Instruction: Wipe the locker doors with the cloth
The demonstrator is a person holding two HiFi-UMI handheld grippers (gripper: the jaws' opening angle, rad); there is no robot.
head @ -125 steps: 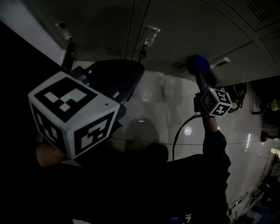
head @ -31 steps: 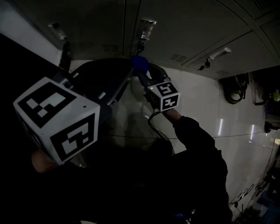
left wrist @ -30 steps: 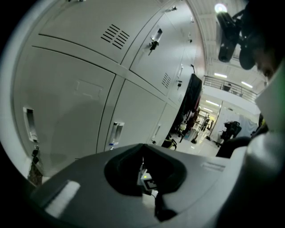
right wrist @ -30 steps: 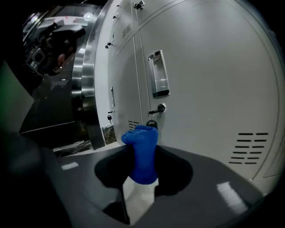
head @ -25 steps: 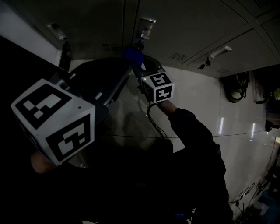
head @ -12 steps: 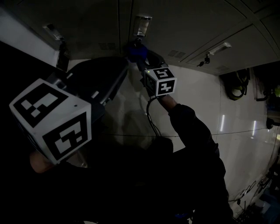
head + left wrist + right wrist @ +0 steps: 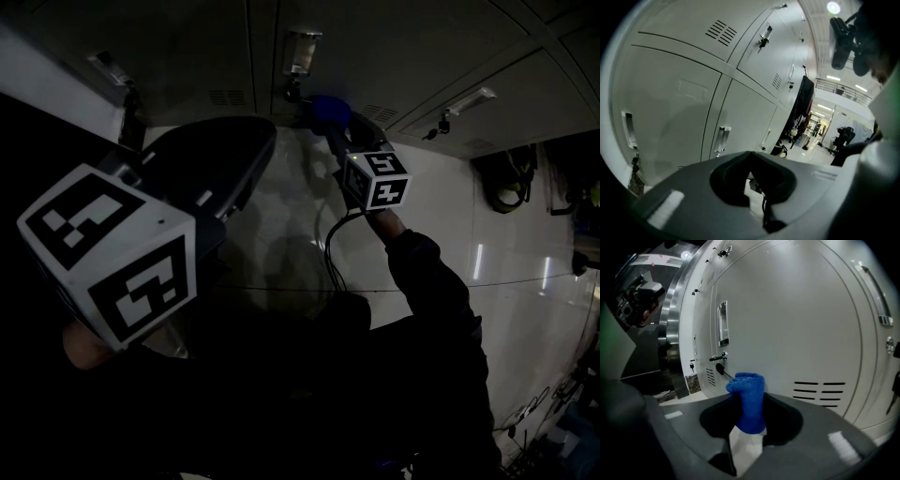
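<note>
Right hand-held gripper (image 7: 748, 392) clamped on blue cloth (image 7: 750, 408) near closed locker door (image 7: 797, 319), left hand-held gripper (image 7: 750, 153) together, empty.

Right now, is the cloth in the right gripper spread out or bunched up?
Bunched up: the blue cloth stands as a wad clamped in the right gripper, top poking toward the locker door.
</note>
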